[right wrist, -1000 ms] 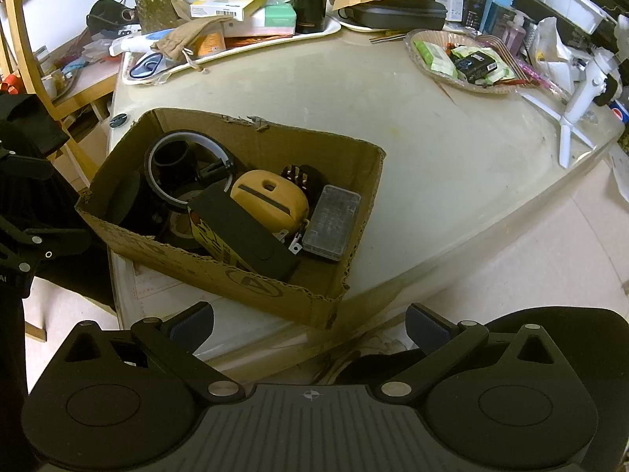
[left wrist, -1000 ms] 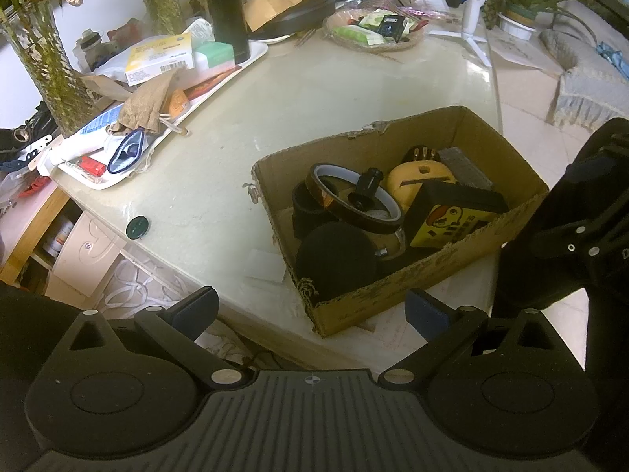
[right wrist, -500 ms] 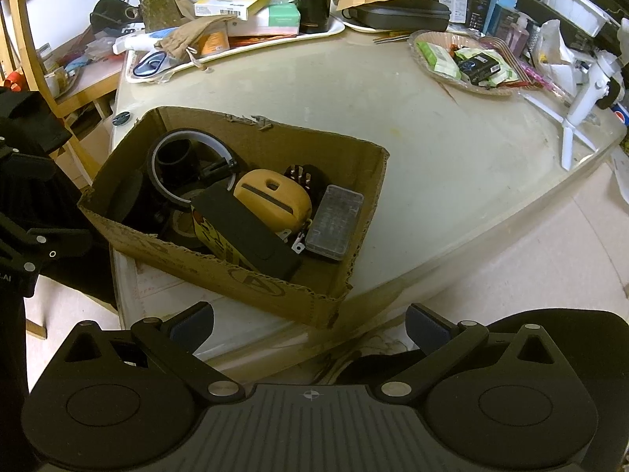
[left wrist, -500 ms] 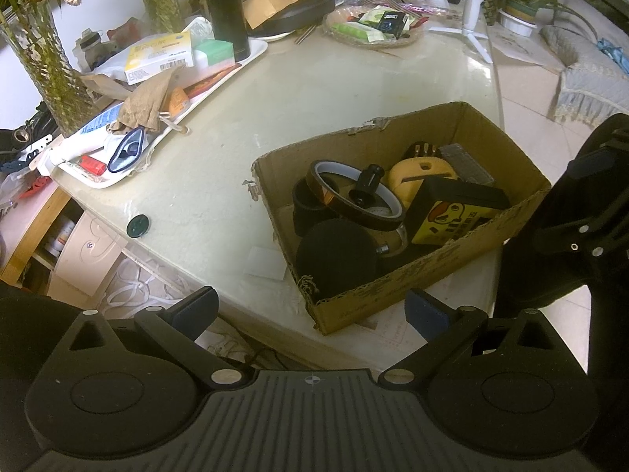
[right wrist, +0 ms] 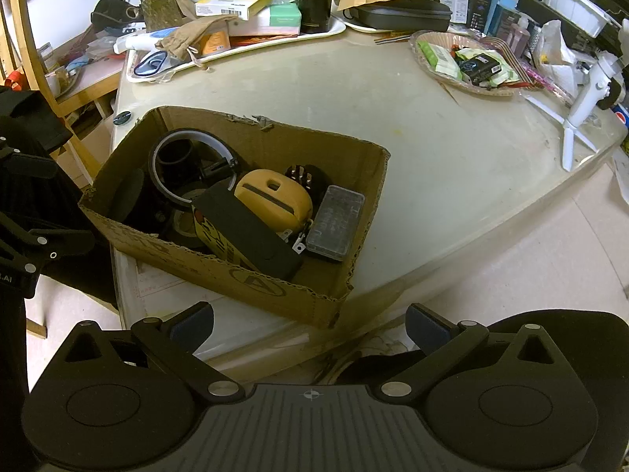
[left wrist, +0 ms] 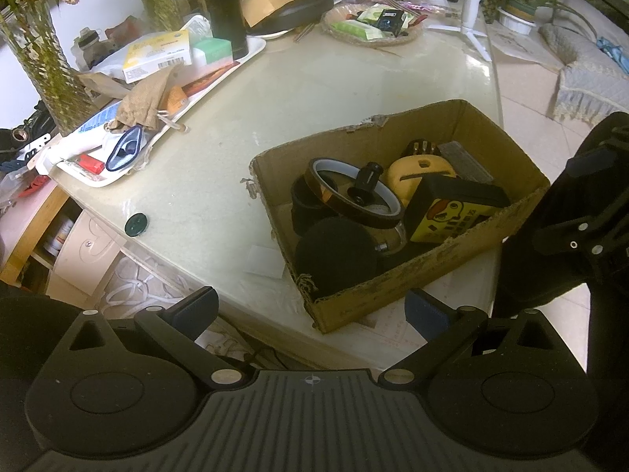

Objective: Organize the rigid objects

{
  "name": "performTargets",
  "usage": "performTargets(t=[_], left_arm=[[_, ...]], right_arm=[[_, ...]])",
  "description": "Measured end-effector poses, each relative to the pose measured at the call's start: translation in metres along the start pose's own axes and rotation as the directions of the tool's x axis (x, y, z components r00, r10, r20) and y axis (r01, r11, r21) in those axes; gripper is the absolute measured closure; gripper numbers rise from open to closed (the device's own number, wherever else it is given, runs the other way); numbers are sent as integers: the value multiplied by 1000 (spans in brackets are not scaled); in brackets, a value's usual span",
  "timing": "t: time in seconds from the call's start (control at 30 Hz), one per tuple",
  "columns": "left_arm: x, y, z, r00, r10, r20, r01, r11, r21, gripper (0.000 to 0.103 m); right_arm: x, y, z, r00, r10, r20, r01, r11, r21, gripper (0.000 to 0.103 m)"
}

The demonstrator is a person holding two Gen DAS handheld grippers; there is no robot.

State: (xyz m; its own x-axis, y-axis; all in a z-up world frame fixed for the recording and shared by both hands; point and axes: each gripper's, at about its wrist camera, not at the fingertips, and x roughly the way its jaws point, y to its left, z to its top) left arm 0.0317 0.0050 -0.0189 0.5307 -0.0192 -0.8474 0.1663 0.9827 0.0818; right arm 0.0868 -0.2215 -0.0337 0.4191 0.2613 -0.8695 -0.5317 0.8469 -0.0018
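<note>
While both tongs hang short of the tabletop point(right wrist: 452, 181) edge, the cardboard box point(left wrist: 393, 295) of rigid items sits at the near corner, ahead of both. Left tongs point(left wrist: 310, 310) are released, nothing between the pads; the box lies forward and to their right. Right tongs point(right wrist: 310, 324) are also spread wide and empty; the box lies forward and to their left. So the box is between the two, neither clearly nearer by my read.

Inside: black-and-yellow box point(right wrist: 243, 232) lies tilted, long axis running from the box's near-left toward its right wall. Yellow rounded case point(right wrist: 275, 196) rests just behind it, touching. Clear plastic case point(right wrist: 334, 224) lies along the right wall, long axis near-to-far. Tape ring point(left wrist: 354, 196) sits at the left end with a small black cylinder point(left wrist: 365, 181) poking up through it. Black round pad point(left wrist: 334, 255) fills the near-left corner.

Hard to make out: the dark ridged thing behind the yellow case, whatever lies under the ring, and the box floor. The near wall cuts off the lower parts of the items. Far clutter on the white tray point(left wrist: 251, 51) is untouched.
</note>
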Motion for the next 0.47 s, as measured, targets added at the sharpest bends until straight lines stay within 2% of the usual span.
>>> performTargets(t=[0.47], left_arm=[[-1, 1, 1, 1000, -12, 11, 12, 1000, -11, 0]], right_arm=[[1, -1, 0, 1000, 3, -3, -3, 1000, 5, 0]])
